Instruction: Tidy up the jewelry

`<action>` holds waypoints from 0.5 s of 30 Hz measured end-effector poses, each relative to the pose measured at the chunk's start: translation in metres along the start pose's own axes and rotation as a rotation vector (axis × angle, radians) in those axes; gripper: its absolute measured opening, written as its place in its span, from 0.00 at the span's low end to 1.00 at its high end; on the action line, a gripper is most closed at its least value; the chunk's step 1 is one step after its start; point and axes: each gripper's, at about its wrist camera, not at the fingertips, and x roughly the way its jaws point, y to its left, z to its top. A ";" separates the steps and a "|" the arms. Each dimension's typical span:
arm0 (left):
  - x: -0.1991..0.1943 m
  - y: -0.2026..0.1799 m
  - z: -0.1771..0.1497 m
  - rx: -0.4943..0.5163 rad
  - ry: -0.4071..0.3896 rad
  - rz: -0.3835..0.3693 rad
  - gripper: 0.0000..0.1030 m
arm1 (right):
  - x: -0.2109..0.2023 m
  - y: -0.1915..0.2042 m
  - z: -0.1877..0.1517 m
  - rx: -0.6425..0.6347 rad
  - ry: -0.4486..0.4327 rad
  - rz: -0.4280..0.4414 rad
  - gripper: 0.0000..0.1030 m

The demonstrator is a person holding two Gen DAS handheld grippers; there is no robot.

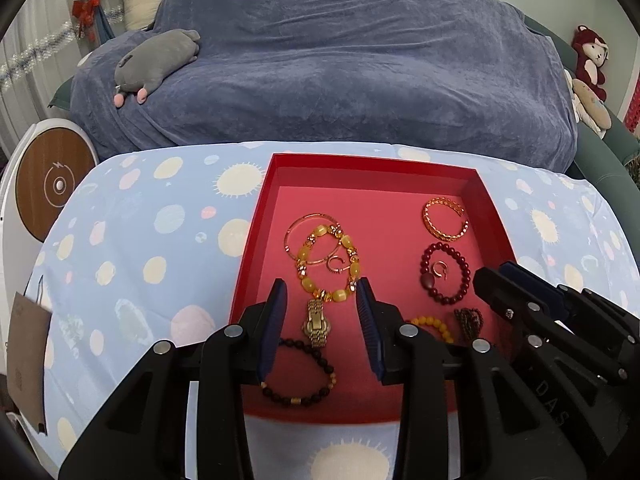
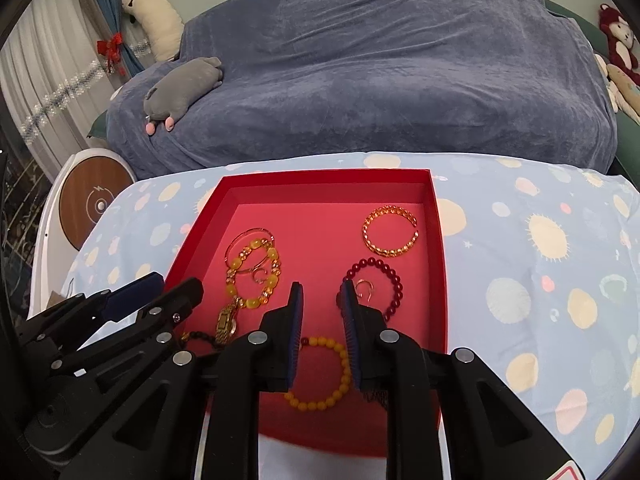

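My left fingers cover part of the dark bead bracelet; my right gripper hides the red box at its near right corner and most of the brown chain. In the right wrist view my fingers cut across the yellow bead bracelet; the watch face is too small to read.

A home living room, by the sofa under a blue throw, plush toys on it, curtains tied with tinsel, and a bench in sun-print cloth.
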 end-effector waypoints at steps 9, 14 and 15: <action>-0.049 0.000 -0.025 -0.008 -0.035 0.024 0.45 | -0.057 -0.001 -0.028 0.027 -0.058 -0.061 0.68; -0.076 -0.002 -0.045 -0.001 -0.065 0.037 0.56 | -0.085 -0.003 -0.046 0.035 -0.082 -0.097 0.73; -0.080 -0.003 -0.049 0.003 -0.068 0.038 0.57 | -0.089 -0.002 -0.050 0.037 -0.088 -0.105 0.73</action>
